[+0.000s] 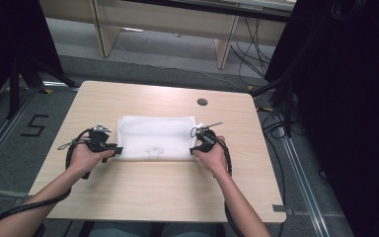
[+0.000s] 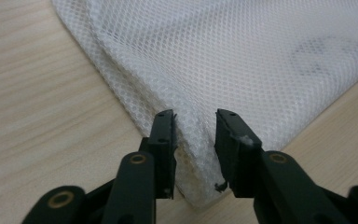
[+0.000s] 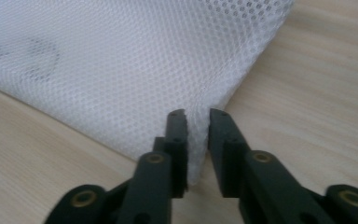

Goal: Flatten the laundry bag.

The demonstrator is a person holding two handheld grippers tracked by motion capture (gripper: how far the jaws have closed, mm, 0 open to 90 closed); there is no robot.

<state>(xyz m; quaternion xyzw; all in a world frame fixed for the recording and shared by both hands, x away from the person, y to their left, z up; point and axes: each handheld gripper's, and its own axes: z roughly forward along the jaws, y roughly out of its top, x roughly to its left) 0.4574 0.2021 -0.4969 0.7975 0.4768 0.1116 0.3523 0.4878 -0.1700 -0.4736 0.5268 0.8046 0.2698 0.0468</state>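
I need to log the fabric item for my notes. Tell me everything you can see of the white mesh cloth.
The white mesh cloth is a fine honeycomb net, folded in layers into a flat rectangle on the wooden table. A faint grey mark shows through near its near edge. The left gripper straddles its near left corner, the right gripper its near right corner; each corner bunches between the fingers.

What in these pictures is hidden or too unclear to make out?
- Faint grey mark on the folded white mesh cloth: too small in the high view, blurred in both gripper views.
- Cloth corner between the left gripper jaws: pinched or merely straddled, unclear.
- Same for the right gripper.
- Cloth's far side: cut off by the frame edge in both gripper views.
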